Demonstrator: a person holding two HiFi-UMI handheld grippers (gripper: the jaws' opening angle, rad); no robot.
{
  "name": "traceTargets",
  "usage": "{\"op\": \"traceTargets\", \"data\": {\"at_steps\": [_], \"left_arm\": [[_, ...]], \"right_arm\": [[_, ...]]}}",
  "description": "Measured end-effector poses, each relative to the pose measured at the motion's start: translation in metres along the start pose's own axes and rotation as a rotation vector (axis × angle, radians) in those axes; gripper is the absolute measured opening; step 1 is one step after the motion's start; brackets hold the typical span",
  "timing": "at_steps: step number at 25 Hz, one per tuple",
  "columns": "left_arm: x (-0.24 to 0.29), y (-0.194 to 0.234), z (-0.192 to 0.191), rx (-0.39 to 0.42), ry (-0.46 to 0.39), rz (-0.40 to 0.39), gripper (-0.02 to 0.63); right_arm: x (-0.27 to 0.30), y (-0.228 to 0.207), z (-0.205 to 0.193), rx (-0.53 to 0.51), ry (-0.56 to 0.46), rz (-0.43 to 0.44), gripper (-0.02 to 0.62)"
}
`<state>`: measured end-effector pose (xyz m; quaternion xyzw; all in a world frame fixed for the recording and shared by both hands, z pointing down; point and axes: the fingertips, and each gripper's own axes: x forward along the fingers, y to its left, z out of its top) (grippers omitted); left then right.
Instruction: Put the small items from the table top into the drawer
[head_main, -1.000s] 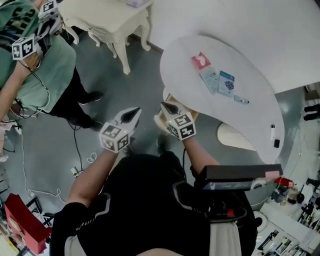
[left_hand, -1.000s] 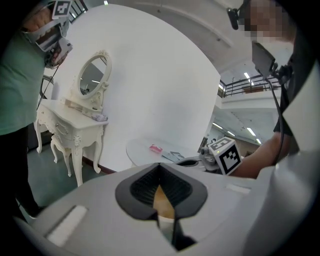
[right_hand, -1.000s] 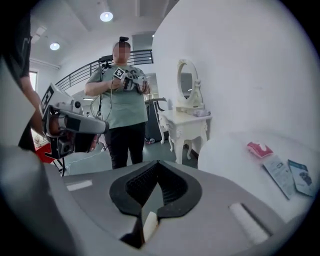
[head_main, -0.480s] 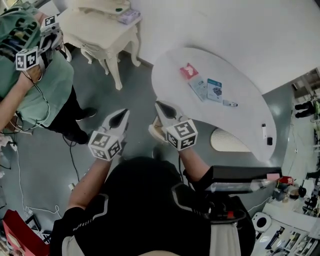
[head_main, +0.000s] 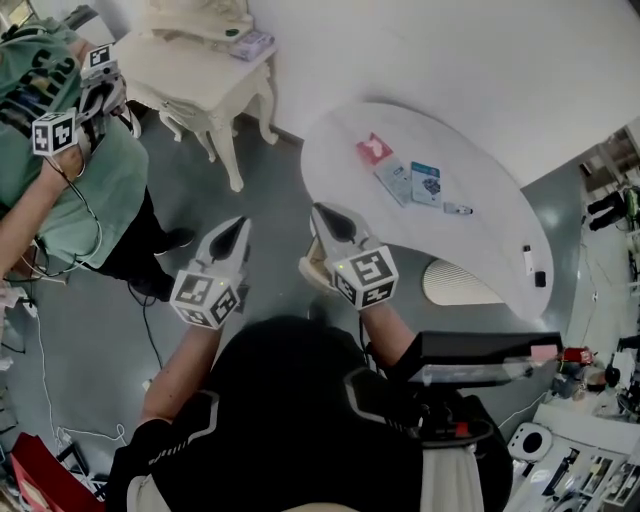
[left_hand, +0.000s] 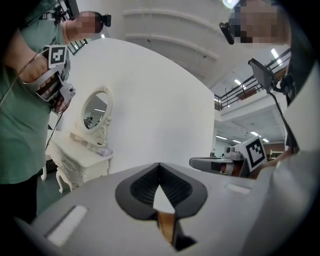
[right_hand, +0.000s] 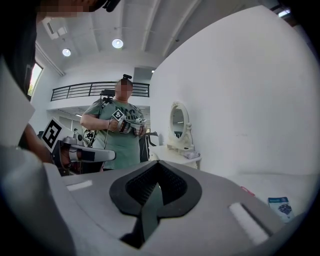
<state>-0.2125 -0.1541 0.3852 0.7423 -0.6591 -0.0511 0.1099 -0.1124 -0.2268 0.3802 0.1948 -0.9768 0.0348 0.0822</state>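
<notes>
Jaws pressed together, empty, on both grey left gripper and grey right gripper; white rounded table right, bearing red flat packet.

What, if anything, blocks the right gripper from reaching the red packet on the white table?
Probably nothing, so yes: open air lies between the right gripper and the red packet near the table edge.

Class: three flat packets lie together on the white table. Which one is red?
The red packet, leftmost in the head view; the pale packet and blue-and-white card lie to its right.
</notes>
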Motion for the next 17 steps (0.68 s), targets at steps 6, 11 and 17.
{"op": "traceTargets", "data": {"at_steps": [6,11,17], "left_arm": [[0.002,0.0,0.005,0.007,-0.018,-0.003,-0.002],[0.008,0.001,0.005,-0.002,-0.017,-0.002,-0.002],[0.011,0.0,0.009,0.009,-0.03,0.0,-0.002]], "right_arm": [[0.0,-0.004,0.001,0.005,-0.003,-0.02,0.0],[0.002,-0.01,0.004,0.008,-0.005,-0.027,0.0],[0.006,-0.009,0.003,0.008,-0.002,-0.023,0.0]]}}
